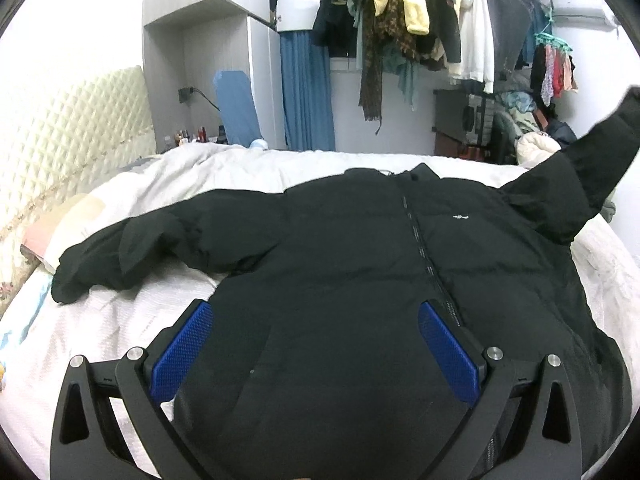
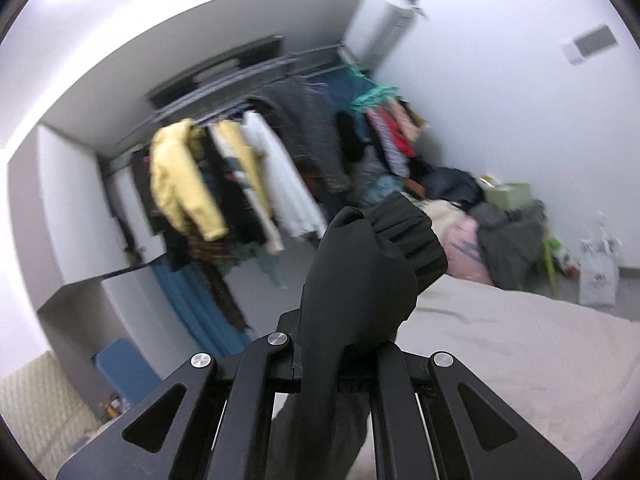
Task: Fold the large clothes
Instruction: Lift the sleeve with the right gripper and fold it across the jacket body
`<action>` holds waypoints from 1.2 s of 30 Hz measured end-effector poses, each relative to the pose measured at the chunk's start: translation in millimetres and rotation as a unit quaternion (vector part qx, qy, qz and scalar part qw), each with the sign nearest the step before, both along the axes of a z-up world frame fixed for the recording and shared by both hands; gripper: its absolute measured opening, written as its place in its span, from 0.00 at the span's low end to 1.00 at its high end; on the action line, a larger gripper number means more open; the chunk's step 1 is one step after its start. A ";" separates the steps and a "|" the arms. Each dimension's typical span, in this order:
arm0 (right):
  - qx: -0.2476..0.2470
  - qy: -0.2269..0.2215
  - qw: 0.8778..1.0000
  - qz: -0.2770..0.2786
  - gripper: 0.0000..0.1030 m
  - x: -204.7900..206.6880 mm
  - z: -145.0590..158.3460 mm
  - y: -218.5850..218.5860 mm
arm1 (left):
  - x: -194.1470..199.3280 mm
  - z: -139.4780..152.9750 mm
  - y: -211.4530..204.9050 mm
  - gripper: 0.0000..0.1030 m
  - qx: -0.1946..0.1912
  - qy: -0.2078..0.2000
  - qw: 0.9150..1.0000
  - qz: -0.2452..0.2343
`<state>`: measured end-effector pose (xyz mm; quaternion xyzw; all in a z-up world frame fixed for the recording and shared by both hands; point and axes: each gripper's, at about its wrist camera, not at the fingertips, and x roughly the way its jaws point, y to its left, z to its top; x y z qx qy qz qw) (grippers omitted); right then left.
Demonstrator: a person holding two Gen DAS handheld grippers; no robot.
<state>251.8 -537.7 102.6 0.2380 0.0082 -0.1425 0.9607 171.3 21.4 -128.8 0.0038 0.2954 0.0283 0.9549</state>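
A black puffer jacket [image 1: 352, 248] lies front up on the white bed [image 1: 168, 308], zip running down its middle. Its left sleeve [image 1: 120, 256] rests flat on the bedding. Its right sleeve [image 1: 592, 168] is lifted off the bed toward the upper right. My left gripper [image 1: 316, 336] hovers open over the jacket's lower front, blue pads [image 1: 184, 352] wide apart with nothing between them. My right gripper [image 2: 344, 344] is shut on the raised sleeve's end; the ribbed cuff [image 2: 416, 236] bunches above the jaws, which the cloth hides.
A quilted headboard [image 1: 68, 136] stands at the left. Past the bed, a rail of hanging clothes [image 1: 420, 20] and a blue curtain [image 1: 306, 92]. A heap of clothes [image 2: 480, 216] and a white bag [image 2: 598, 276] sit at the far wall.
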 end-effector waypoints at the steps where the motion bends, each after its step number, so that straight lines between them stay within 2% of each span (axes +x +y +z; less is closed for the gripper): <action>1: -0.005 -0.002 1.000 0.013 0.04 3.9 9.8 15.4 | -1.3 2.2 2.6 1.00 0.000 -0.003 1.000 0.001; 4: -0.025 -0.002 0.999 0.039 0.05 15.9 30.1 59.0 | -4.4 6.0 9.4 1.00 -0.002 -0.013 1.000 0.001; 9: -0.057 -0.004 0.995 0.080 0.06 37.6 43.1 140.1 | -7.0 4.5 25.1 1.00 -0.005 -0.015 1.000 0.001; 14: -0.101 0.011 0.986 0.134 0.07 65.2 38.0 223.4 | -4.3 1.4 45.1 1.00 -0.018 -0.010 1.000 0.002; 17: -0.120 0.026 0.976 0.177 0.07 84.2 23.5 276.0 | 0.3 0.4 59.9 1.00 -0.029 -0.006 1.000 0.005; 22: -0.119 0.057 0.957 0.260 0.08 114.4 -18.6 358.4 | 4.7 -1.4 78.4 1.00 -0.025 -0.014 0.999 0.029; 26: -0.125 0.084 0.939 0.309 0.08 129.1 -60.1 411.7 | 14.7 -8.9 94.4 1.00 -0.038 0.002 0.998 0.040; 28: -0.117 0.104 0.929 0.336 0.08 137.9 -88.4 438.1 | 18.2 -12.5 103.7 1.00 -0.048 0.009 0.998 0.043; 36: -0.089 0.198 0.893 0.394 0.10 162.4 -196.3 506.4 | 30.1 -28.8 110.1 1.00 -0.031 0.035 0.997 0.058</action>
